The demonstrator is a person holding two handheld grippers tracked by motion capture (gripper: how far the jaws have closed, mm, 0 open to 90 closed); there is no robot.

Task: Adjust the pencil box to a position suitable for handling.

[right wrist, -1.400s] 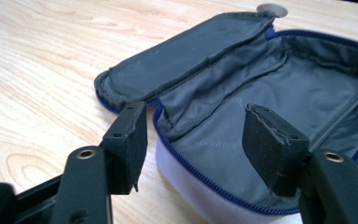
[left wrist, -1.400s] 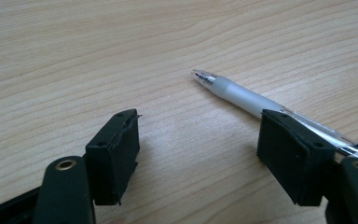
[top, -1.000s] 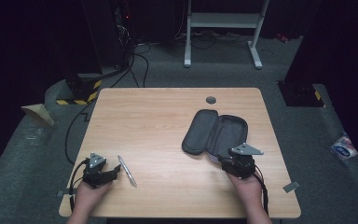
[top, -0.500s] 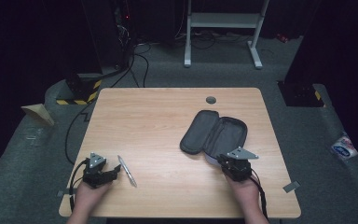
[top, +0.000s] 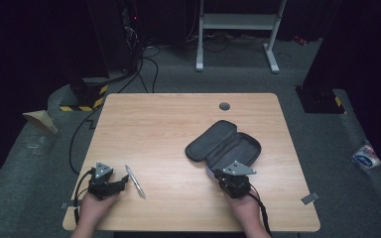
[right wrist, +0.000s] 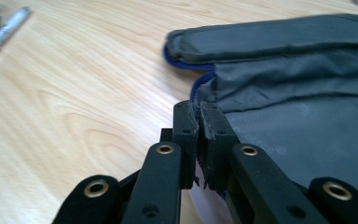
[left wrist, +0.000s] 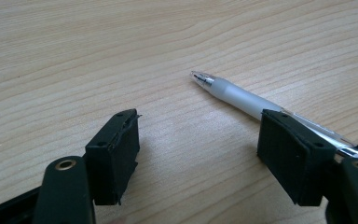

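**Right gripper pinches case edge, left poised at pen**

High view: open pencil case (top: 224,148) lies right of centre on the table (top: 178,119), flap folded back to the upper left. Pen (top: 135,182) lies near the front-left, angled, well apart from the case. Left gripper (top: 113,184) sits low just beside the pen, forearm coming in from the bottom edge, hand flat to the table. Right gripper (top: 224,174) is at the case's near edge, wrist straight, pointing away from the person.

Left gripper view: jaws spread wide, nothing between the pads. Pen (left wrist: 242,97) runs from the right pad toward the middle, tip pointing away; its rear end passes behind the right pad (left wrist: 291,151). Can't tell if pad and barrel touch. No grip yet.

Right gripper view: jaws have just been closing and now stand pressed together, with the blue-trimmed edge of the case (right wrist: 303,88) caught between the pads (right wrist: 185,126). Reads as a pinch on the fabric rim. Pen end (right wrist: 4,29) is visible far off, top left.

Step, as I read it: case is being anchored or held open, pen pickup is pending. Next move: shift the left gripper sideways so the barrel sits between the pads, close, lift, carry to the case. Right should hold the rim steady meanwhile.
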